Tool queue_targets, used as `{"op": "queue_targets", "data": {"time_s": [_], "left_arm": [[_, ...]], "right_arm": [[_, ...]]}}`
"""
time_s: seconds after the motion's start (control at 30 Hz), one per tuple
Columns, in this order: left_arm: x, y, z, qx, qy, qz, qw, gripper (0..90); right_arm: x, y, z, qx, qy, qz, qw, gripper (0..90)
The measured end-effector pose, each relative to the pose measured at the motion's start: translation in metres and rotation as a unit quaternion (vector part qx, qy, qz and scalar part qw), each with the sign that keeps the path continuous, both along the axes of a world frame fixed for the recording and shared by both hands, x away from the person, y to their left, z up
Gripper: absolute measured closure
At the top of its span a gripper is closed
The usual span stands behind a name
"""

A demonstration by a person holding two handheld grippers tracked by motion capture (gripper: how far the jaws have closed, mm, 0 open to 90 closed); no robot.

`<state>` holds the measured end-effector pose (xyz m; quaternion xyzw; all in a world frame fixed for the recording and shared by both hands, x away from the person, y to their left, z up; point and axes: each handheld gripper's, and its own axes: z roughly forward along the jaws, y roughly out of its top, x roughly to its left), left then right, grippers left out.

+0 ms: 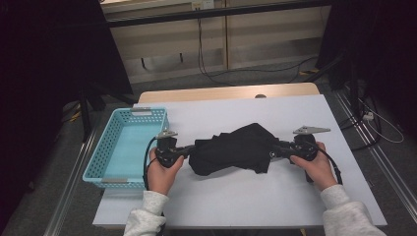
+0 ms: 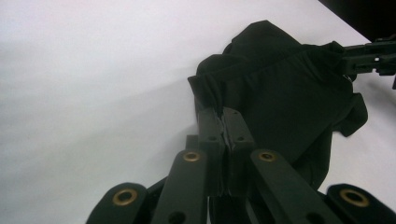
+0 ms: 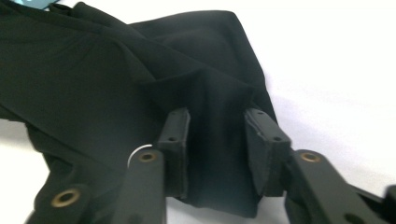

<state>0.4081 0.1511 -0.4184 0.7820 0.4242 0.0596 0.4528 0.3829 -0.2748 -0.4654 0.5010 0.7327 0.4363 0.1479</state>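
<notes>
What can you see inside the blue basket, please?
The basket shows a bare blue floor in the high view, with nothing lying in it. The strip just behind its near wall is hidden by that wall.

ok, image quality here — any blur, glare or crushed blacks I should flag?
High view: dim, corners black, black cloth loses its folds. Left gripper view: sharp on the left hand-held gripper, white table shaded grey at the near left. Right gripper view: soft, the right hand-held gripper slightly blurred, table blown out.
</notes>
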Motion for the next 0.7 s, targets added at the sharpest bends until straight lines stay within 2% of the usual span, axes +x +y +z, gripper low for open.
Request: {"op": "queue_targets", "data": {"time_s": [0.07, 0.13, 0.27, 0.33, 0.47, 0.53, 0.63, 0.7], "left_arm": [[0.000, 0.000, -0.001, 0.002, 0.000, -0.002, 1.0000, 88.0], [-0.001, -0.001, -0.001, 0.003, 0.001, -0.004, 1.0000, 88.0], [-0.001, -0.001, -0.001, -0.002, 0.002, -0.010, 0.9999, 88.1], [-0.001, -0.004, -0.003, 0.001, 0.005, -0.016, 0.9999, 88.0], [-0.001, -0.010, -0.010, 0.008, 0.004, -0.020, 0.9998, 85.5], [-0.001, -0.014, -0.013, 0.009, 0.002, -0.018, 0.9998, 75.5], [-0.001, -0.019, -0.016, 0.006, 0.005, -0.022, 0.9997, 68.0], [0.000, -0.022, -0.019, 0.011, 0.010, -0.025, 0.9996, 64.6]], "right_arm": [[0.002, -0.002, -0.001, 0.013, 0.003, -0.001, 0.9999, 77.7], [0.002, -0.004, -0.001, 0.019, 0.003, -0.012, 0.9998, 82.6], [0.000, -0.017, 0.006, 0.050, -0.016, -0.041, 0.9978, 84.9], [-0.002, -0.024, 0.009, 0.064, -0.016, -0.050, 0.9966, 85.2], [-0.004, -0.029, 0.009, 0.064, -0.014, -0.055, 0.9964, 85.3], [-0.005, -0.028, 0.009, 0.060, -0.014, -0.056, 0.9966, 85.3], [-0.005, -0.026, 0.009, 0.054, -0.011, -0.052, 0.9971, 85.1], [-0.005, -0.025, 0.008, 0.048, -0.011, -0.051, 0.9975, 85.1]]}}
